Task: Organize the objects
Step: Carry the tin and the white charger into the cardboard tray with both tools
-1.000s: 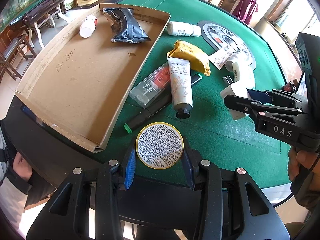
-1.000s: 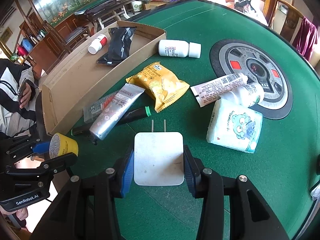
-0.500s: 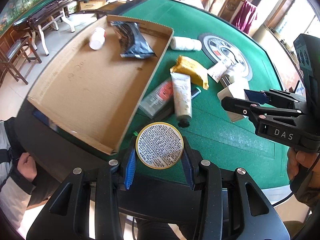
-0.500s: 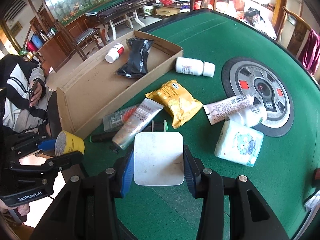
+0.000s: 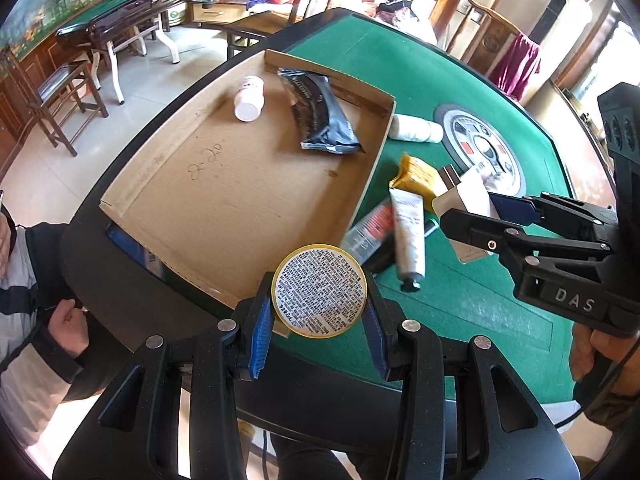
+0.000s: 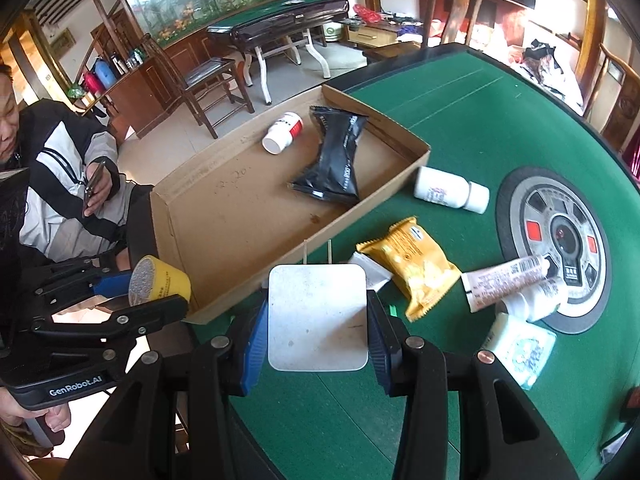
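Your left gripper (image 5: 319, 316) fingers clamped on yellow tin (image 5: 319, 291), your right gripper (image 6: 317, 334) fingers clamped on white charger (image 6: 317, 318), both held above cardboard tray (image 6: 224, 216) at table (image 6: 460, 128) edge.

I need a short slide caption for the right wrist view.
Right tongs holding a white charger near the cardboard tray.

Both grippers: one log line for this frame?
left gripper: shut on yellow jar | right gripper: shut on white charger | box: holds bottle, black packet | both loads not yet in box
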### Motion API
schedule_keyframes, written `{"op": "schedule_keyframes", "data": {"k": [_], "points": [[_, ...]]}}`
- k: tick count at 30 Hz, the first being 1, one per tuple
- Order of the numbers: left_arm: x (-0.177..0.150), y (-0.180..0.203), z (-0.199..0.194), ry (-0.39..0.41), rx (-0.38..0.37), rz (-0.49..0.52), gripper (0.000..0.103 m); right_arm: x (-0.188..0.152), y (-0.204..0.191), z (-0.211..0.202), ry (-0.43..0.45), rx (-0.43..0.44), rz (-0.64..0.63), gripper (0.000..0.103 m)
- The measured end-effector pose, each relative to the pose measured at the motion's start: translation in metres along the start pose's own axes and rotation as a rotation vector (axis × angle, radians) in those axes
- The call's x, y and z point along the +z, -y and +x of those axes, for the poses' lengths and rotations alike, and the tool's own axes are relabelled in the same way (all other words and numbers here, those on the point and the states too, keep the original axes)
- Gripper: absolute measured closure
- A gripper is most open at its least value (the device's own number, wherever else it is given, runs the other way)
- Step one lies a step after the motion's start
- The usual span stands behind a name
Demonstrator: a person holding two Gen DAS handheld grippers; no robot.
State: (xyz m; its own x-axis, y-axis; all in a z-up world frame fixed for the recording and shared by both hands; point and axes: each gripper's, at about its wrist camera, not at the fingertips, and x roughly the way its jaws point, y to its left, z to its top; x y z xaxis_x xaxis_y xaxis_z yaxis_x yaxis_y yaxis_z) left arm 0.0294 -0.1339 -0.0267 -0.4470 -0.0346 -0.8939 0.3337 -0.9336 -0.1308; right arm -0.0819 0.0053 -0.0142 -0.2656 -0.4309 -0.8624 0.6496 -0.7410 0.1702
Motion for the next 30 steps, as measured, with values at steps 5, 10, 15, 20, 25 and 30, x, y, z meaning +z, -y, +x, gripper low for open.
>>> {"op": "schedule_keyframes", "data": {"k": [5, 10, 15, 20, 25, 30], "points": [[0.006, -0.009, 0.005, -0.006, 0.009, -0.013, 0.063, 0.01, -0.006, 0.007, -0.003, 0.01, -0.016, 0.059], [0.012, -0.023, 0.009, -0.015, 0.018, -0.034, 0.063, 0.021, -0.011, 0.014, -0.003, 0.017, -0.027, 0.059], [0.019, -0.037, 0.012, -0.017, 0.026, -0.051, 0.063, 0.03, -0.018, 0.019, -0.001, 0.025, -0.034, 0.059], [0.028, -0.049, 0.015, -0.02, 0.034, -0.061, 0.063, 0.041, -0.025, 0.025, 0.002, 0.034, -0.039, 0.059], [0.033, -0.057, 0.016, -0.019, 0.036, -0.063, 0.063, 0.05, -0.031, 0.032, 0.001, 0.039, -0.041, 0.059], [0.041, -0.067, 0.019, -0.018, 0.03, -0.062, 0.063, 0.06, -0.037, 0.036, 0.005, 0.028, -0.047, 0.059]]}}
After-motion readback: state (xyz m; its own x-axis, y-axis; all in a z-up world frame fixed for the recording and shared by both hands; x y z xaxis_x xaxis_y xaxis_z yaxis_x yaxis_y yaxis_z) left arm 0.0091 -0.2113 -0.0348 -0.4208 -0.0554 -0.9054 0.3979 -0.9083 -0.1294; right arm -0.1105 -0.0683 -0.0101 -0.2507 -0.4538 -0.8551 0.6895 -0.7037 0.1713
